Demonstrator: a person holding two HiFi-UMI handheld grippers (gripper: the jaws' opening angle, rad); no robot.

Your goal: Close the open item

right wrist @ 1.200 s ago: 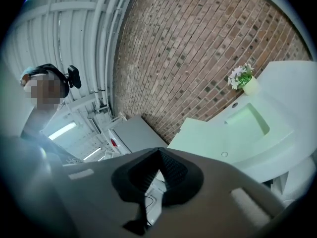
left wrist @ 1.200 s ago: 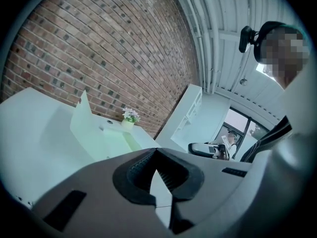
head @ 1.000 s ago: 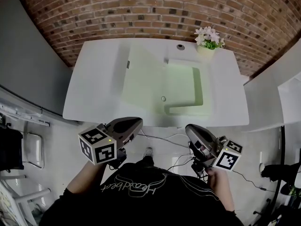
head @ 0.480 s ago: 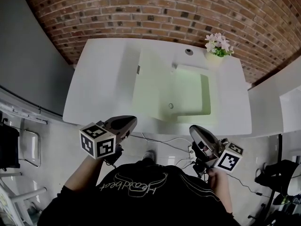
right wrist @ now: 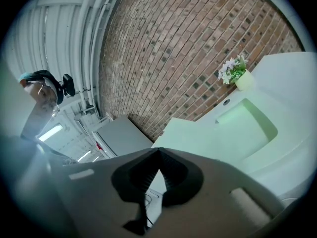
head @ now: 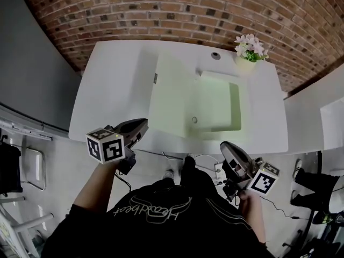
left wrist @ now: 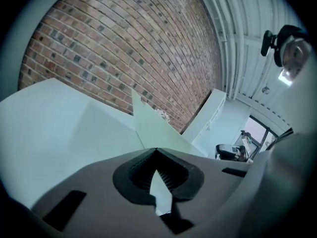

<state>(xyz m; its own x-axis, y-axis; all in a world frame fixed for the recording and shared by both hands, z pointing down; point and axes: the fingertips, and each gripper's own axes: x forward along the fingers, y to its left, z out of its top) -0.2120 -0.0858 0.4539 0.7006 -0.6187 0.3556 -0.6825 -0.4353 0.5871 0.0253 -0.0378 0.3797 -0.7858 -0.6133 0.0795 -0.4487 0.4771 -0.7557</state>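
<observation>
Box [head: 215,107] sits open on the table [head: 107,90], lid [head: 171,93] up, ahead of the left gripper [head: 143,124] and right gripper [head: 226,146], both with jaws closed tip to tip, holding nothing.

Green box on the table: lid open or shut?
Open. The lid stands raised at the left of the box, whose hollow inside is exposed.

Smooth matt case [head: 214,107] — rough brick wall [head: 161,9]
</observation>
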